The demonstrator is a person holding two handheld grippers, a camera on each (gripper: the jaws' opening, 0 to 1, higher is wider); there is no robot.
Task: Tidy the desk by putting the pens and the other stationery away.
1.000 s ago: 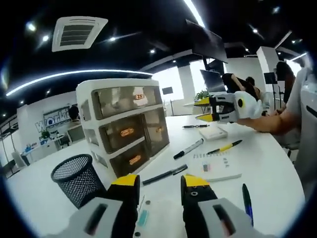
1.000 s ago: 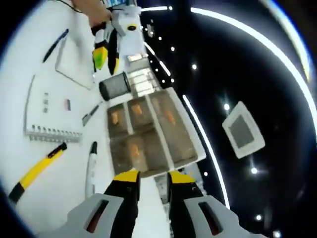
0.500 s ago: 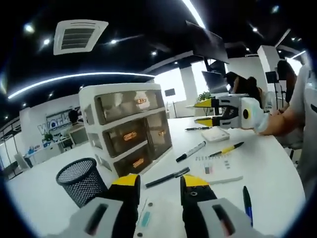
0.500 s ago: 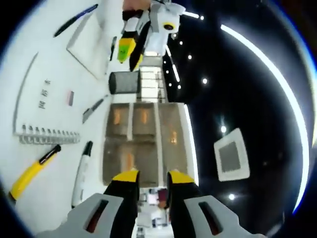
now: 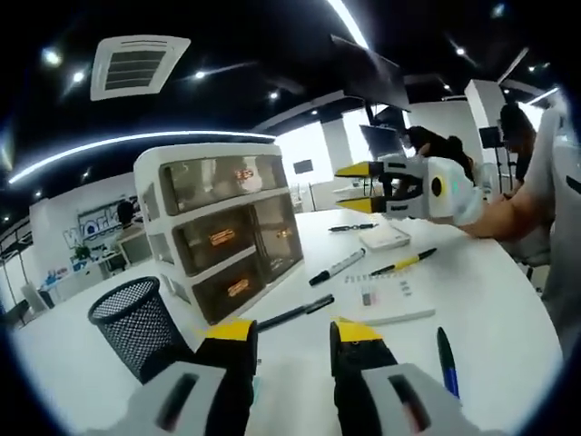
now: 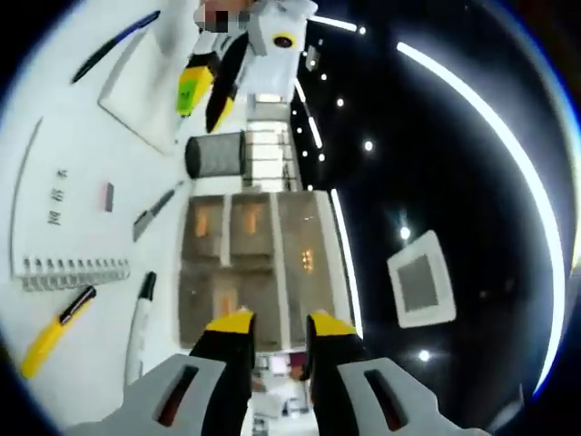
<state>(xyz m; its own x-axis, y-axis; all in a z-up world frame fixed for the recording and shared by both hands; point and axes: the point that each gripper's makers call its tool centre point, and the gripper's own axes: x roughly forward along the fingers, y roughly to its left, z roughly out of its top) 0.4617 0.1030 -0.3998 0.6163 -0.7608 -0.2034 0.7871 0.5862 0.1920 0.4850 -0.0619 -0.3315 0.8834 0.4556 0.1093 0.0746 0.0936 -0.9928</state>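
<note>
We judge the tidying barely begun: a marker (image 5: 337,266), a yellow pen (image 5: 408,262), a black pen (image 5: 294,314) and a blue pen (image 5: 446,348) lie loose on the counter (image 5: 490,300) near the closed drawer unit (image 5: 218,227) and mesh cup (image 5: 132,327). Both hand-held grippers, left (image 5: 292,334) and right (image 6: 273,323), are spread and carry nothing. Since a second ago, the right one has swung to face the drawers squarely.
</note>
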